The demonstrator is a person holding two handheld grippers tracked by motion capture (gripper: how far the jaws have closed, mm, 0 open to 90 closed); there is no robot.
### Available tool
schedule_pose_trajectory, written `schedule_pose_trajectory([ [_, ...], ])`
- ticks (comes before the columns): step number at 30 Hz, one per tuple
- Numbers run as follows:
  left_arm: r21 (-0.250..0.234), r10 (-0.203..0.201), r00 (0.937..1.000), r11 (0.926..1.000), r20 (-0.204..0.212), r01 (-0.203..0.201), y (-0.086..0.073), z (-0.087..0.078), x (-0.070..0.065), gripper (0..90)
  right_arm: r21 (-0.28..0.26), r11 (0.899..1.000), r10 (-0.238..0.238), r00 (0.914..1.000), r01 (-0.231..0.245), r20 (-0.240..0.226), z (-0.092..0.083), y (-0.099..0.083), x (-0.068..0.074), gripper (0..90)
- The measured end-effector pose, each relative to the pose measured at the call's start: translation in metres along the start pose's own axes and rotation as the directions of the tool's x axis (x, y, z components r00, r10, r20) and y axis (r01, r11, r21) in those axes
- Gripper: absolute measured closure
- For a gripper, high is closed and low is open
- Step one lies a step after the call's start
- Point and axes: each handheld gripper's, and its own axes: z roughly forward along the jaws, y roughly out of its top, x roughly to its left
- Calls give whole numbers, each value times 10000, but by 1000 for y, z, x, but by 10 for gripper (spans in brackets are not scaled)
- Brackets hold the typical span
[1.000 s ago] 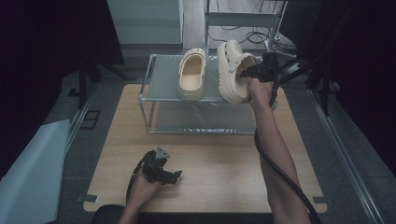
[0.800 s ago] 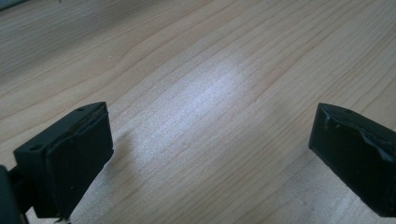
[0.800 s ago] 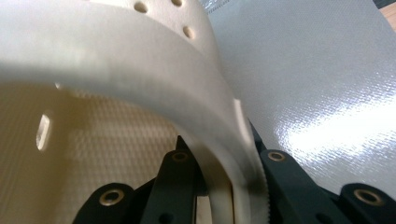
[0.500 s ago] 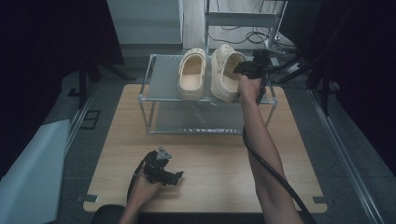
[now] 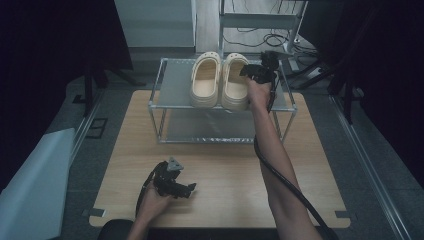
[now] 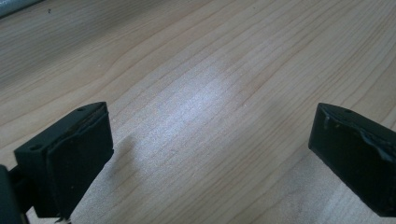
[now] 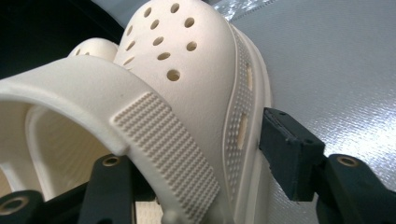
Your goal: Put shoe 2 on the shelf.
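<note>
Straddling the right clog (image 7: pixel 187 93) on the rack (image 5: pixel 175 85), right tongs (image 7: pixel 205 163) have just spread; left tongs (image 6: pixel 210 154) gape.

My wooden counter (image 5: pixel 220 165) stands on grey floor (image 5: pixel 370 165); a metal two-tier rack (image 5: pixel 172 95) sits at its far edge. Dark curtains (image 5: pixel 50 45) flank me; a pale wall panel (image 5: pixel 155 22) lies ahead.

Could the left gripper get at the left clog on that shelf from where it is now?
Probably yes: the left gripper sits open on the table, nothing lying between it and the left clog on the rack's open top.
</note>
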Motion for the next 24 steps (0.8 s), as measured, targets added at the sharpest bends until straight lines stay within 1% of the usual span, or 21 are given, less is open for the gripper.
schedule_pose_trajectory([
  [1, 4, -2, 10000, 10000, -8, 2, 0, 0, 0, 0, 22, 9999, -131, 9999, 131, 50, 0, 0, 1, 408],
  [2, -5, -16, 10000, 10000, -1, 16, 0, 0, 0, 0, 13, 9998, -180, 9998, 180, -83, 1, 0, 2, 362],
  [3, -10, -21, 10000, 10000, 18, 21, 0, 1, 0, 0, -46, 10000, -65, 9993, 63, -377, 0, 0, 1, 350],
  [4, -10, -21, 10000, 10000, 18, 21, 0, 1, 0, 0, -46, 10000, -65, 9993, 63, -377, 0, 0, 1, 350],
  [5, 8, 4, 10000, 10000, 9, -4, 0, 1, 0, 0, -15, 9999, 139, 9983, -140, -563, -1, 0, 0, 346],
  [6, 20, 21, 10000, 10000, -1, -21, 0, 1, -1, 0, 68, 9999, 140, 9976, -136, -672, 0, 0, 1, 329],
  [9, 4, 38, 10000, 10000, 11, -38, 0, 1, -1, 0, -161, 9996, 207, 9916, -229, -1274, -5, 2, -1, 321],
  [10, 5, 36, 10000, 10000, 14, -36, 1, 1, -1, 0, -211, 9993, 272, 9876, -308, -1547, -6, 3, -2, 320],
  [12, 3, 24, 10000, 10000, 19, -24, 1, 1, -1, 0, -166, 9998, 41, 9815, -75, -1914, -11, 4, -4, 302],
  [13, -3, 24, 10000, 10000, 24, -24, 1, 1, -1, 0, -164, 9997, -184, 9798, 154, -1993, -12, 4, -4, 291],
  [15, -8, 41, 10000, 10000, 25, -41, 1, 1, -1, 0, -15, 9983, -571, 9766, 580, -2075, -15, 3, -4, 275],
  [17, -35, 36, 10000, 10000, 18, -36, 1, 1, -1, 0, 51, 9948, -986, 9724, 1020, -2114, -17, 2, -7, 275],
  [20, -54, -1, 10000, 10000, 44, 1, 1, 0, -1, 0, 105, 9891, -1410, 9657, 1468, -2178, -21, 1, -11, 270],
  [22, -49, -10, 10000, 10000, 48, 10, 1, 1, -1, 0, 102, 9881, -1469, 9613, 1535, -2331, -23, 1, -14, 267],
  [24, -32, -15, 10000, 10000, 48, 16, 1, 1, -1, 0, 73, 9887, -1432, 9563, 1500, -2548, -25, 2, -16, 264],
])
